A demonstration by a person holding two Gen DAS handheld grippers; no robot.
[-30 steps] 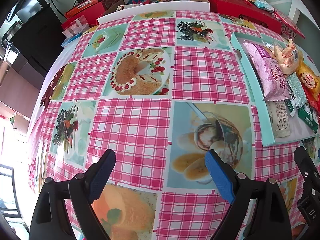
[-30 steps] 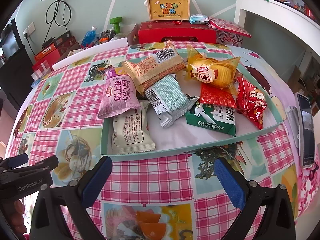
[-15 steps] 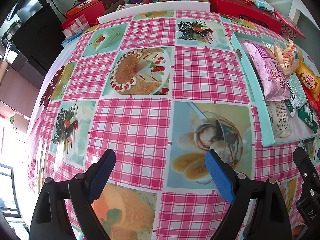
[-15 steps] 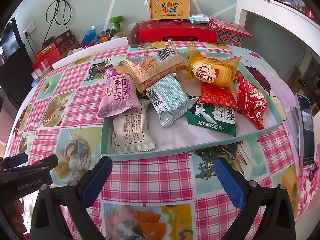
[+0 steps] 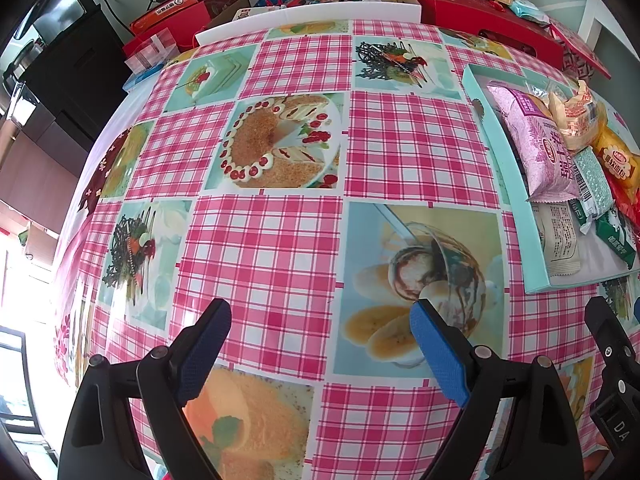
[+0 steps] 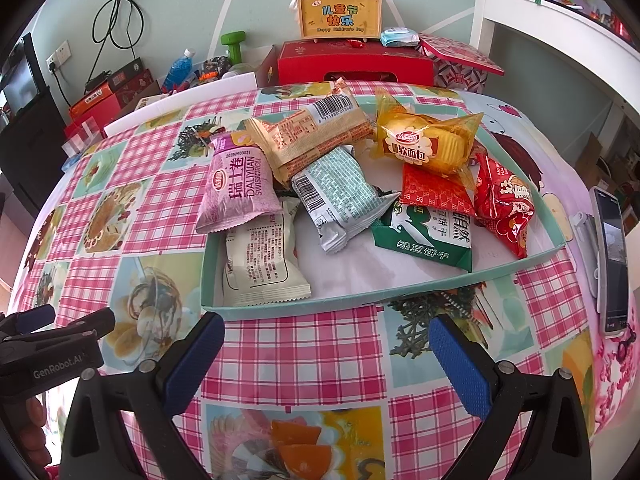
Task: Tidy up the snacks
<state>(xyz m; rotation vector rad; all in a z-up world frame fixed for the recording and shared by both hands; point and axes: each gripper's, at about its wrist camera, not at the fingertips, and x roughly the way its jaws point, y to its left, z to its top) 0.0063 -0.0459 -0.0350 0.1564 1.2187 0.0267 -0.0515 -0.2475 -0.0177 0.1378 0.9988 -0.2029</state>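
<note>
Just short of the near wall of the shallow mint-green cardboard tray (image 6: pixel 400 294), the right gripper (image 6: pixel 324 344) hangs over the pink-checked plastic tablecloth (image 6: pixel 300 356) with its blue-padded fingers (image 6: pixel 460 368) spread wide and nothing between them. Left of the tray, over a printed ice-cream picture, the left gripper (image 5: pixel 320 340) also has its fingers (image 5: pixel 438 350) spread wide on nothing; from the right wrist it shows as a black body (image 6: pixel 48 344) at the tray's near left.

Inside the tray lie the snacks, loosely heaped: a white printed packet (image 6: pixel 260 264) in the near left corner, a pink Swiss-roll packet (image 6: pixel 236 188) overhanging the left wall, a tan barcode packet (image 6: pixel 312 136) behind it, a silver-green packet (image 6: pixel 340 196) in the middle, a green-and-white biscuit packet (image 6: pixel 428 236), a red patterned packet (image 6: pixel 432 192), a yellow soft-bread packet (image 6: pixel 428 144) and a red crinkled packet (image 6: pixel 504 208) by the right wall.

Right of the tray a phone (image 6: pixel 612 264) lies at the table edge. Behind the tray stands a red gift box (image 6: pixel 352 64) with a yellow carry box (image 6: pixel 340 14) on top.

Nothing differs from a second ago: grippers and packets sit as they did.
</note>
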